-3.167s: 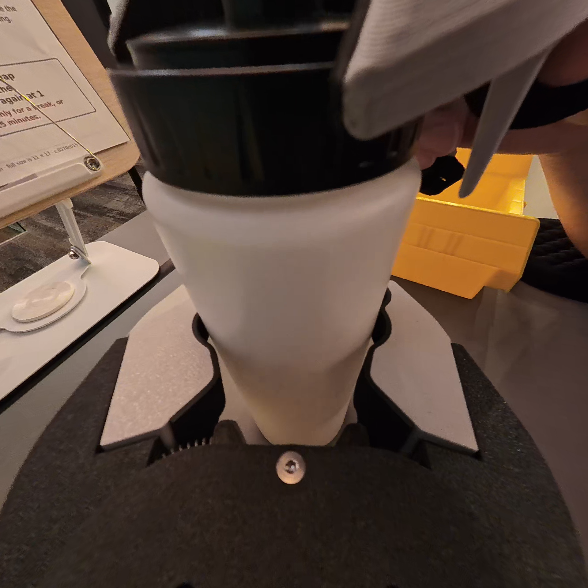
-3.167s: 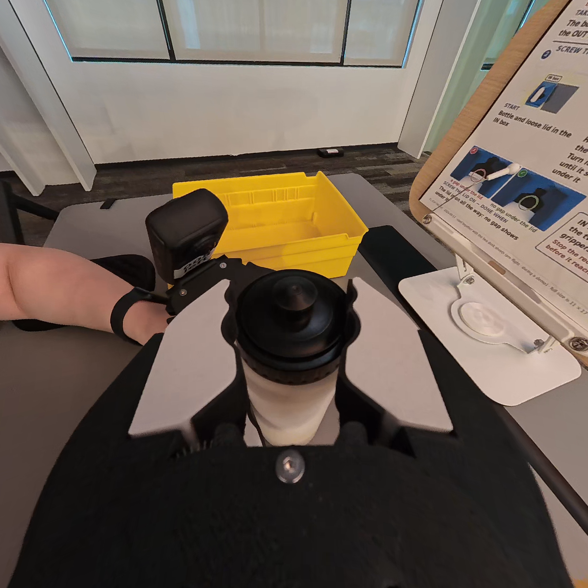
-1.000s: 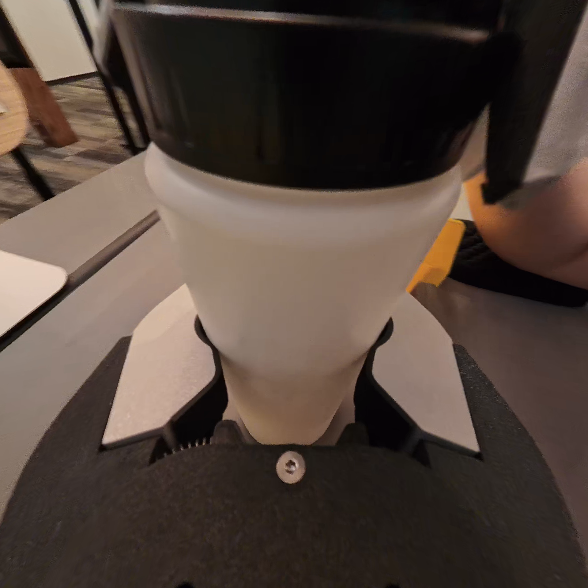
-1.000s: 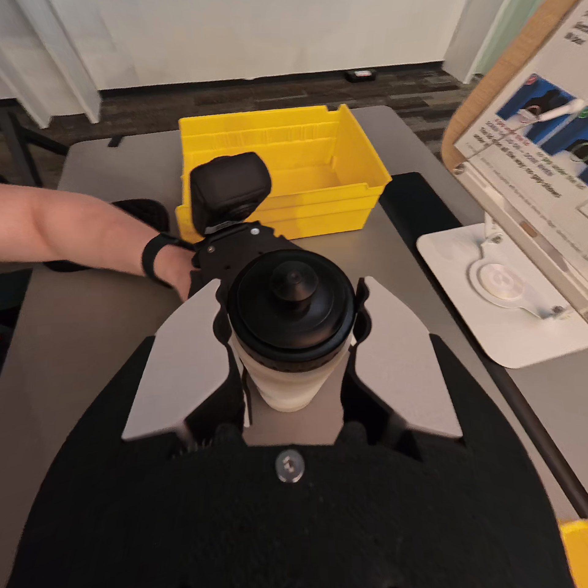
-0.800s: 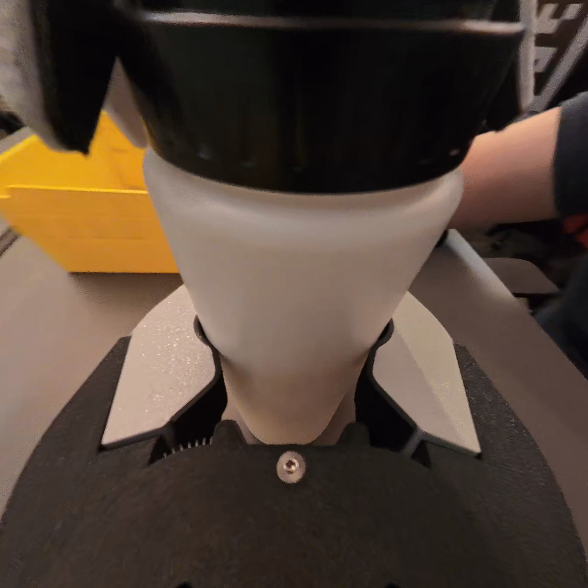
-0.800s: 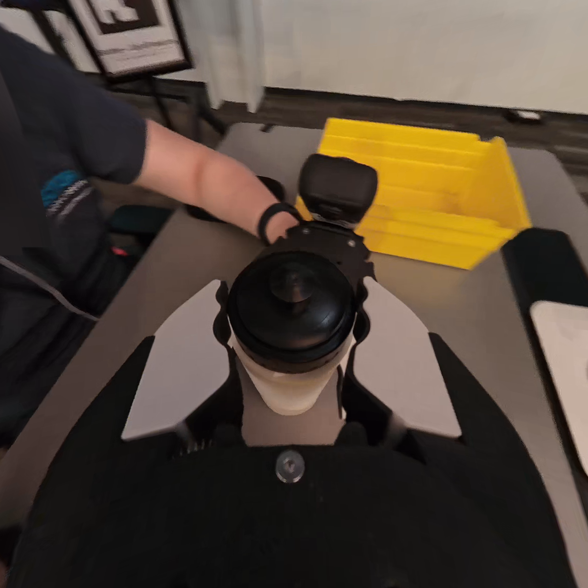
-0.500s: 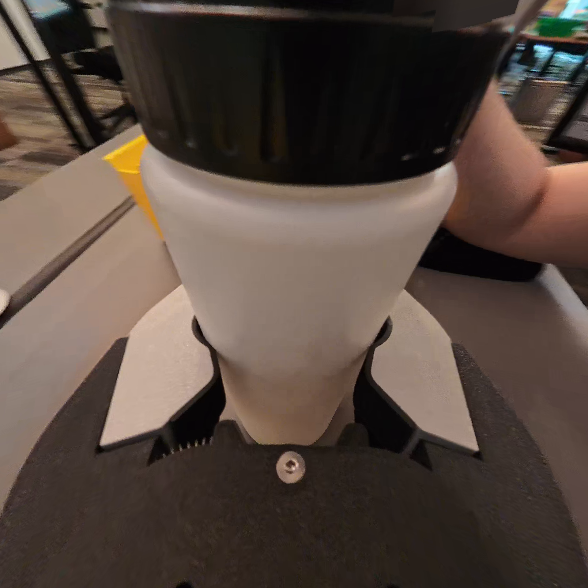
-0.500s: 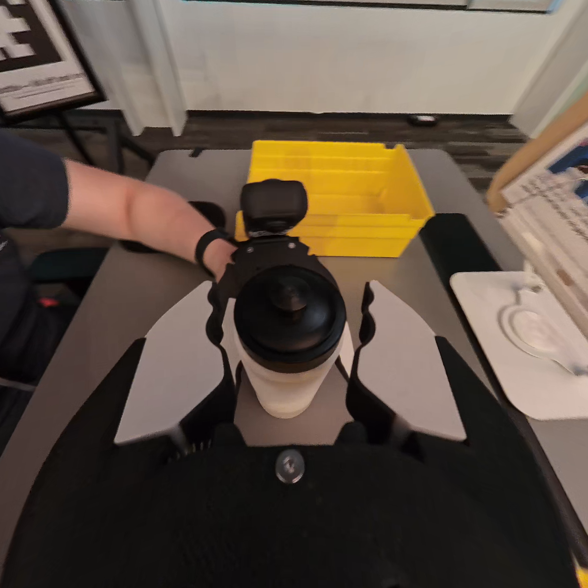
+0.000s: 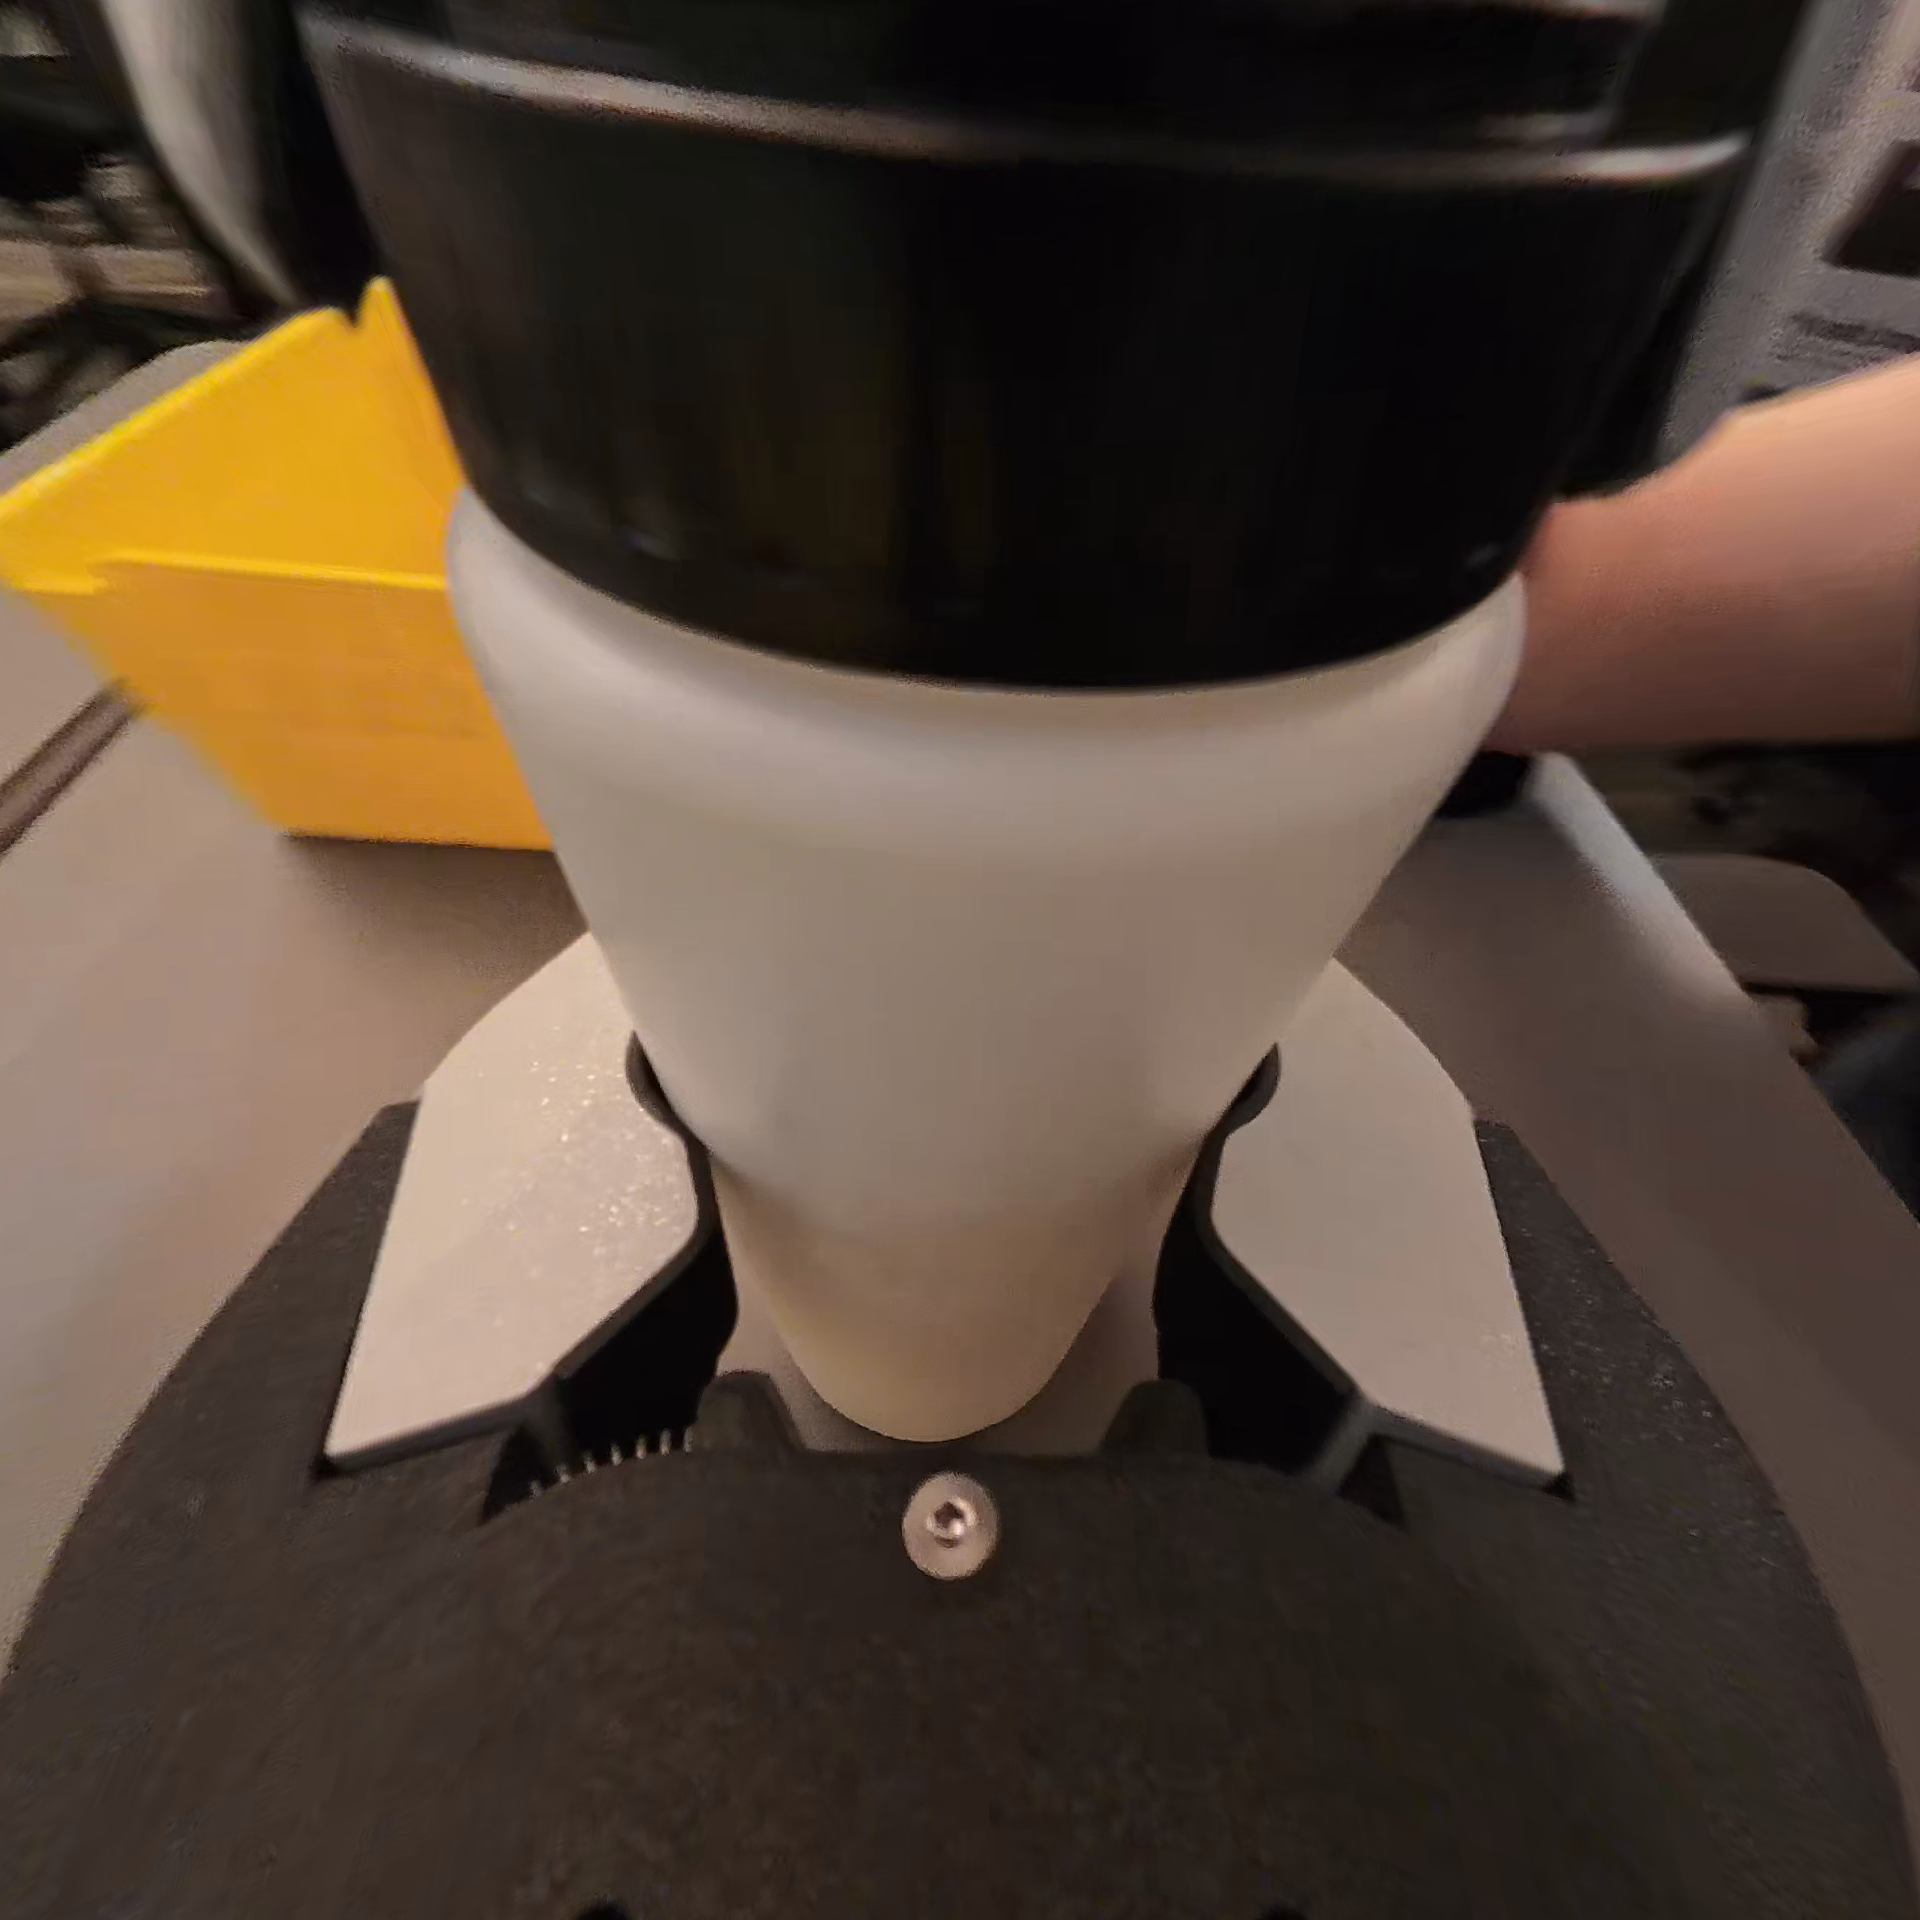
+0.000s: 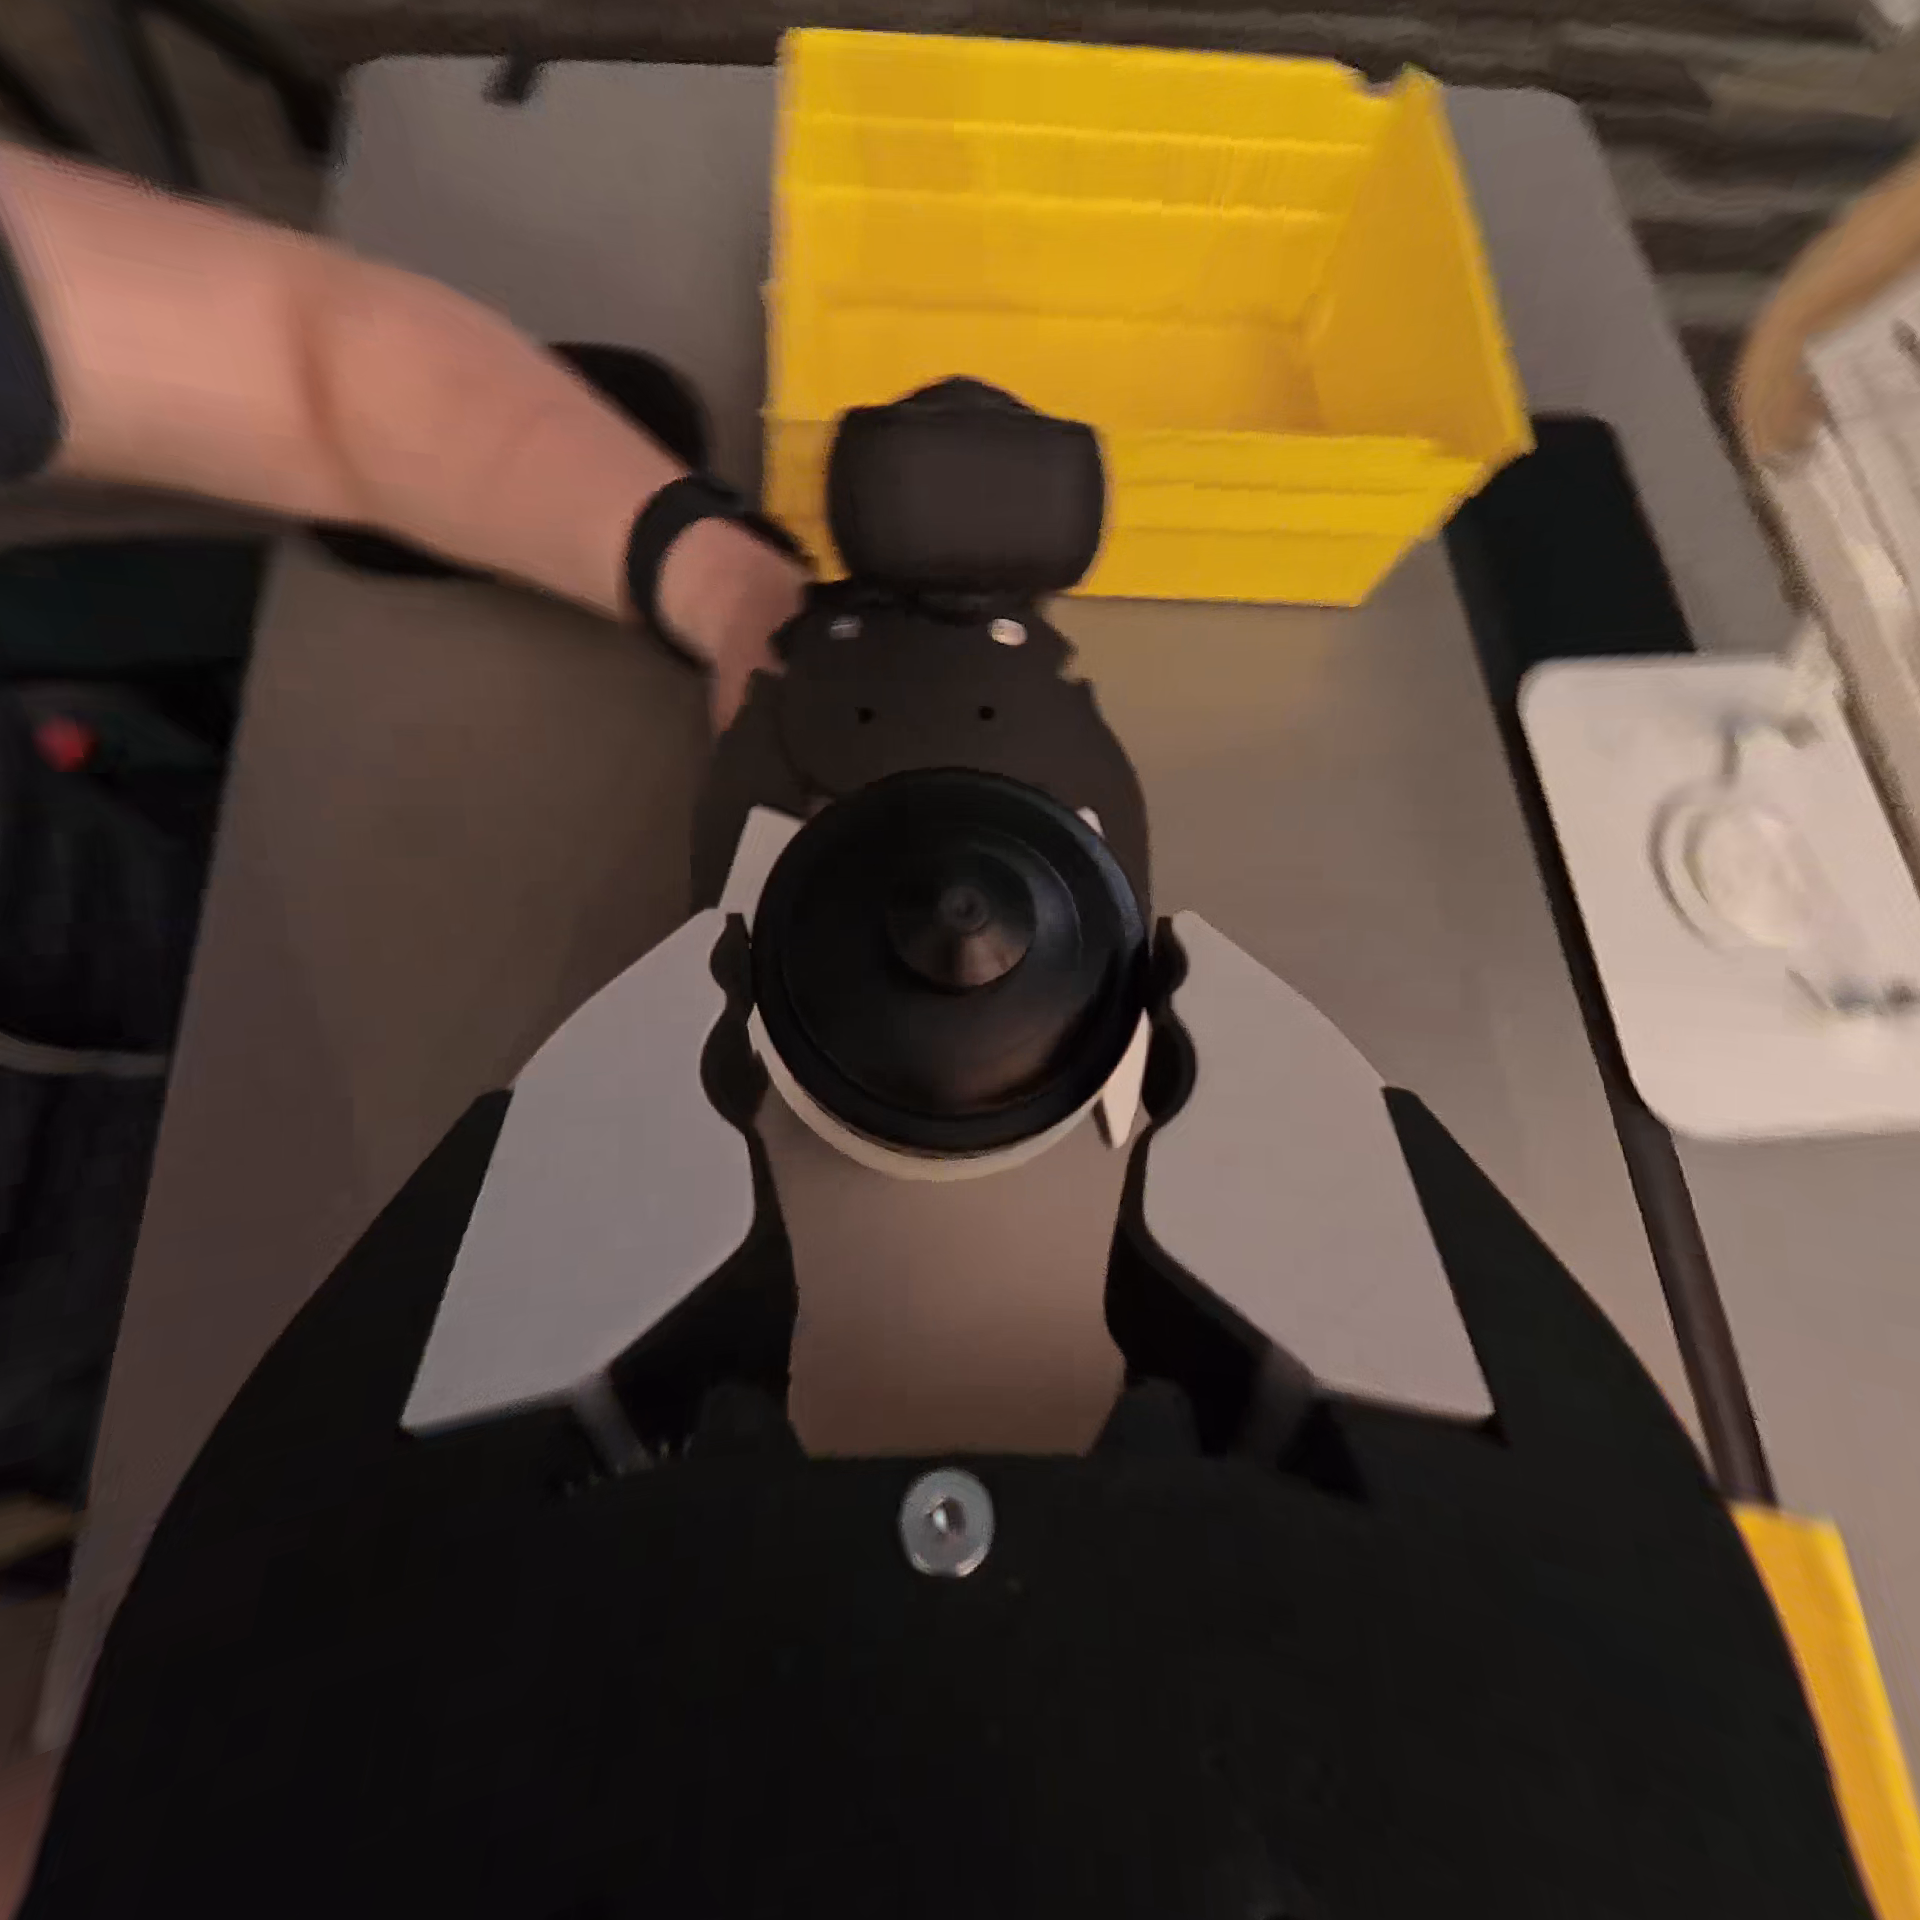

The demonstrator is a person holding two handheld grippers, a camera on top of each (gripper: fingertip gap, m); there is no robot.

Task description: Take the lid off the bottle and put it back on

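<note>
A white bottle [image 9: 977, 894] with a black screw lid [image 9: 966, 343] stands on the grey table, and the lid sits on the bottle. My left gripper [image 9: 956, 1039] is shut on the bottle's lower body, one finger on each side. In the right wrist view I look straight down on the lid [image 10: 862, 1039]. A white rim of the bottle [image 10: 935, 1164] shows below it. My right gripper [image 10: 951, 935] has its tips around the lid with the pads against the lid's sides. The left gripper's black body [image 10: 914, 707] shows beyond the bottle.
An empty yellow bin [image 10: 1091, 260] stands just behind the bottle and also shows in the left wrist view [image 9: 260, 623]. A white stand base [image 10: 1714, 883] and a black mat [image 10: 1558, 540] lie to the right. The person's forearm [image 10: 364, 395] reaches in from the left.
Half a second ago the right gripper stood open with gaps beside the lid; now its fingers have closed in on the lid and it looks more steeply down. The left gripper kept holding the bottle.
</note>
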